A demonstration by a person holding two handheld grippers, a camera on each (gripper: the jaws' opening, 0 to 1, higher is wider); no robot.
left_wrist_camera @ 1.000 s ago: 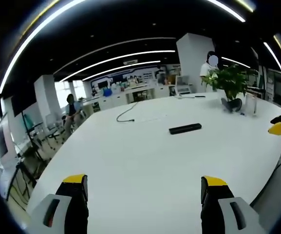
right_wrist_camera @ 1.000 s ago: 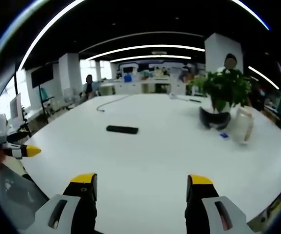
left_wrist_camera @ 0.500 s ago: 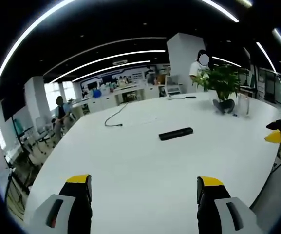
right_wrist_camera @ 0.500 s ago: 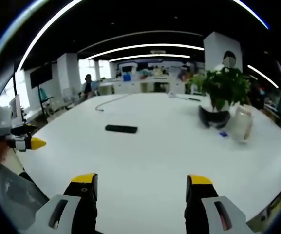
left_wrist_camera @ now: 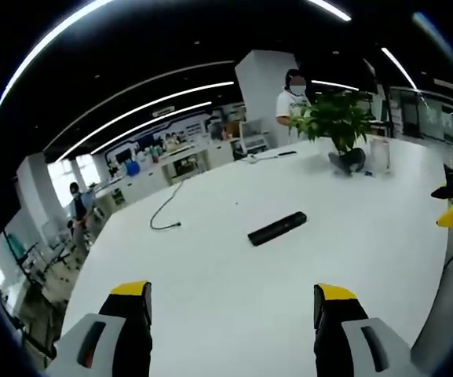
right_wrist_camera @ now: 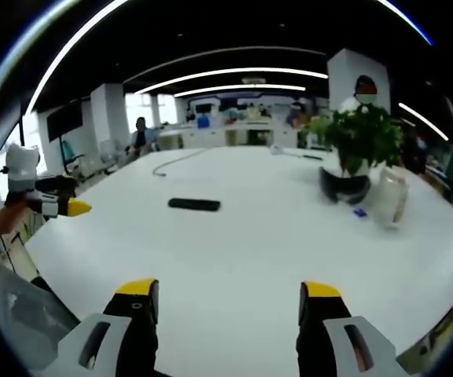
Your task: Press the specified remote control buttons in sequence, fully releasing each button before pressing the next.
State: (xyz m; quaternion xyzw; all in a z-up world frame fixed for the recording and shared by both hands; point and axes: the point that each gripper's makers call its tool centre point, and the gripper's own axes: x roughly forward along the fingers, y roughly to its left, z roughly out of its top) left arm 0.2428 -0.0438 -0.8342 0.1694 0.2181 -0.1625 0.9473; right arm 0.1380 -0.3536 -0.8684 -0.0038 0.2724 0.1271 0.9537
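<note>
Table (left_wrist_camera: 210, 267): one, white, broad bare surface ahead of both tools; near edge beneath the jaws.
Potted plant (right_wrist_camera: 358, 153): one, far ahead, right of right tool.
Left gripper (left_wrist_camera: 230, 302): level over near edge, jaws parted, holding nothing.
Right gripper (right_wrist_camera: 226, 298): level, jaws parted, holding nothing.
Remote control (left_wrist_camera: 277, 228): one, black, flat on table, well ahead of both tools, untouched.
Cable (left_wrist_camera: 162, 216): one, beyond remote.

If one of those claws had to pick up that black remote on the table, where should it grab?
Probably across the middle of the remote, from above: it's a slim bar lying flat on the white table, so fingers closing on its long edges should hold it best.
</note>
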